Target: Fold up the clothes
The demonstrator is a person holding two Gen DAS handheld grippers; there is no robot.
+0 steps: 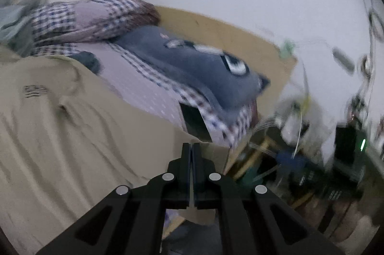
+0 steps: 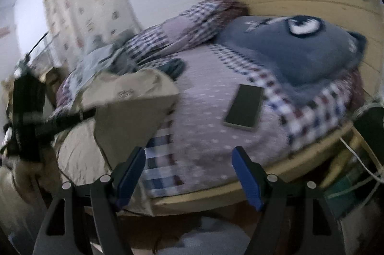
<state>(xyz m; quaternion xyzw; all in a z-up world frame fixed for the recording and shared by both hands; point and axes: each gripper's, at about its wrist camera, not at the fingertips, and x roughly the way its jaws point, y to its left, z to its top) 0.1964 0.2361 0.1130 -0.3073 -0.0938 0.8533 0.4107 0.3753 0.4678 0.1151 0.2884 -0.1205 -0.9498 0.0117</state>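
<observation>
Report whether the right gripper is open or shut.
Open: the right gripper has its blue fingers spread wide apart, nothing between them.

I can't read a single word, number or brand from either camera. The tan shirt [image 1: 60, 115] carries a small dark chest mark made of stacked lines, but the blur leaves it illegible for me in both views. The grey cushion [image 2: 300, 53] near the head edge of the bed [image 2: 206, 115] shows a white ring and a pale smeared print beside it; I can make out no letters there. The phone [image 2: 244, 108] lying on the bedspread has a dark, blank screen, and the patterned curtain [image 2: 84, 5] shows only small blurred motifs
</observation>
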